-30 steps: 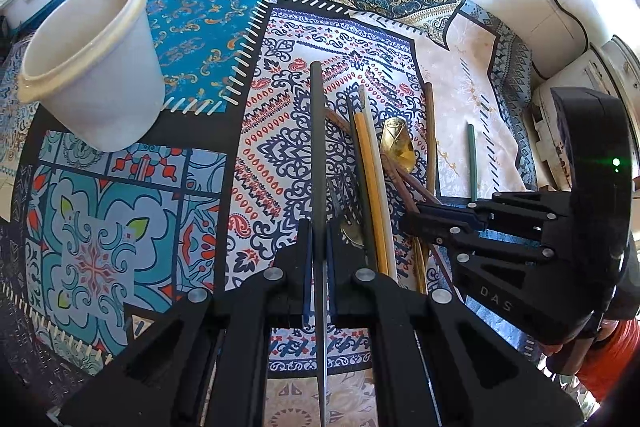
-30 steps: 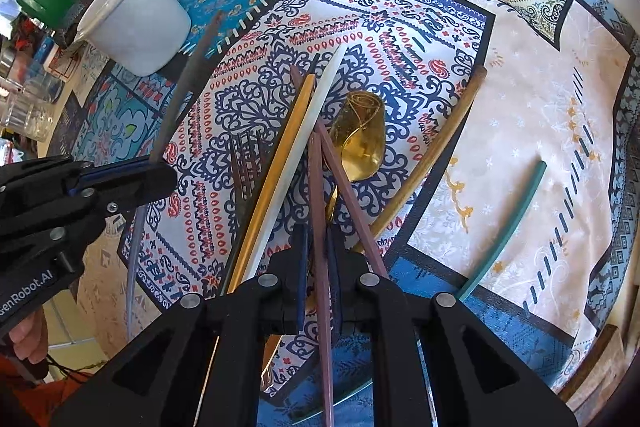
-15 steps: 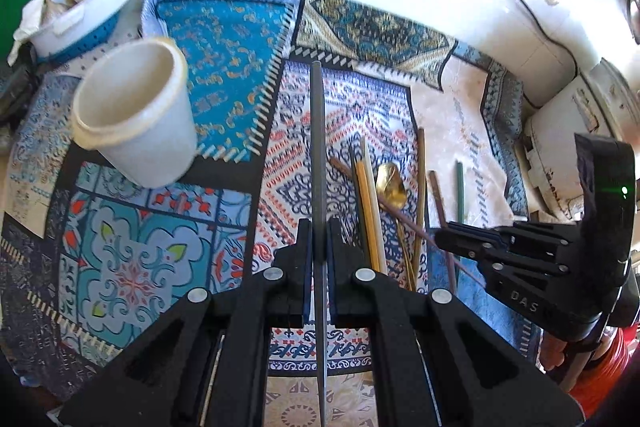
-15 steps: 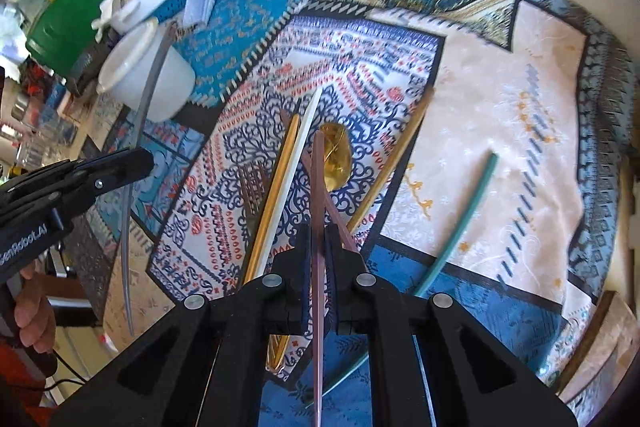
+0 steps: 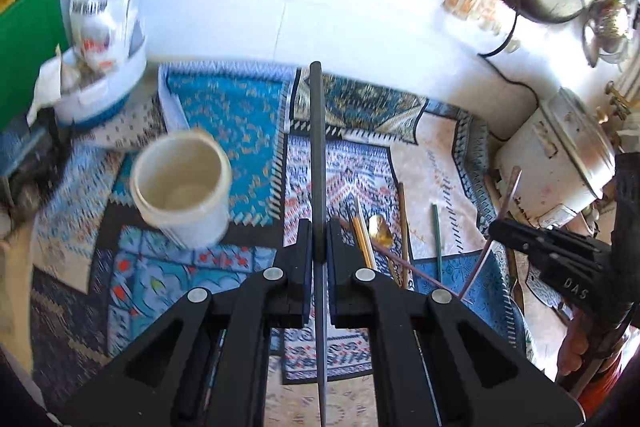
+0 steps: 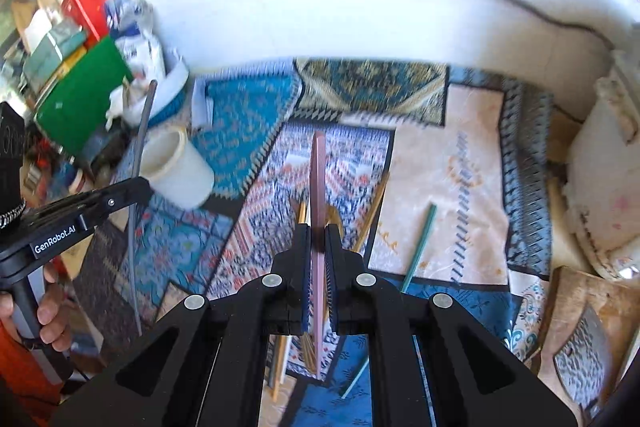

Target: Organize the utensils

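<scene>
Two sticks: both are being carried in the air at once, one per gripper, well above the patterned cloth (image 5: 256,131).
Left gripper (image 5: 319,243): its jaws are pinching a dark grey chopstick (image 5: 317,147) partway along its length, the tip pointing toward 12 o'clock.
Right gripper (image 6: 318,241): its jaws are pressing together on a pink chopstick (image 6: 319,179), also pointing to 12 o'clock.
White cup (image 5: 182,187): it is standing upright on the cloth at about 10 o'clock from the left gripper, mouth open and apparently nothing inside.
Utensils waiting: a gold spoon (image 5: 380,229), a yellow chopstick (image 5: 362,243), a brown stick (image 5: 403,223) and a green stick (image 6: 420,247) are lying on the cloth between the two grippers.
Risk, slipping: each stick is being held by a narrow pinch away from its ends, so I judge it could pivot or slide out as it is tilted toward the cup.
Risk, tipping: the cup looks light, and a long stick striking its rim could be knocking it over.
Risk, collision: both grippers heading for one small mouth could be clashing.
Hard to see: both views are blurring with motion, so cloth detail is smearing.
Hidden: the lower ends of both held sticks are disappearing behind the gripper bodies.
Cut off: the pile's near ends are being covered by the right gripper.
</scene>
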Action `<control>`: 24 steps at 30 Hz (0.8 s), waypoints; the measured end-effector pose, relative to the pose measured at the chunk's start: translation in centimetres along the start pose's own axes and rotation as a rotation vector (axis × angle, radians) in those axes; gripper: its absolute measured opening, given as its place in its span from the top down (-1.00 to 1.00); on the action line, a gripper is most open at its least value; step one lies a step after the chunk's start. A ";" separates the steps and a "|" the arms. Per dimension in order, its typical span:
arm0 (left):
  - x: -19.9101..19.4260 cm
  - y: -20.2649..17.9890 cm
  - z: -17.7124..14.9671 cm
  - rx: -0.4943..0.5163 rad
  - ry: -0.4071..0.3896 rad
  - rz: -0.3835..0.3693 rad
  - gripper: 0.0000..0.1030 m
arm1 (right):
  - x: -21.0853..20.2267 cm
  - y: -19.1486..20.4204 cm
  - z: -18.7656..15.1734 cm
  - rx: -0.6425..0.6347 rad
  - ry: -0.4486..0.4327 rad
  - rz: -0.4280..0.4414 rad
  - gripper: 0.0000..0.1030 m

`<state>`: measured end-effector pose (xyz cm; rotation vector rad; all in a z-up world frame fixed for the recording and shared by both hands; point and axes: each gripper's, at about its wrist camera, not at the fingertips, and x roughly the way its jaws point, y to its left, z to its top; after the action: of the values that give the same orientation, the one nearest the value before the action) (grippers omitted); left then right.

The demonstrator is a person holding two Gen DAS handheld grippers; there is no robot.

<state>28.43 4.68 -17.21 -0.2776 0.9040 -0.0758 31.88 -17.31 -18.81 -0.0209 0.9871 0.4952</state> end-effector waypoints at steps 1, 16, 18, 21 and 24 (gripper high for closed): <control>-0.4 0.3 0.3 0.016 -0.008 -0.005 0.91 | -0.4 0.5 0.3 0.011 -0.017 -0.009 0.88; -4.4 6.5 6.4 0.085 -0.176 0.019 0.91 | -3.3 9.2 6.1 -0.024 -0.242 -0.009 0.88; -4.5 7.4 7.5 0.084 -0.198 0.024 0.91 | -3.3 10.3 6.7 -0.038 -0.263 -0.010 0.88; -4.3 8.5 9.0 0.077 -0.232 0.030 0.91 | -3.5 12.0 8.0 -0.052 -0.297 0.003 0.88; -3.8 9.1 10.2 0.076 -0.252 0.031 0.91 | -3.5 13.1 9.0 -0.057 -0.322 0.027 0.88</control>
<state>33.63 16.27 -10.83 -0.1976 0.6534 -0.0451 32.06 -4.89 -8.32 0.0209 0.6590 0.5327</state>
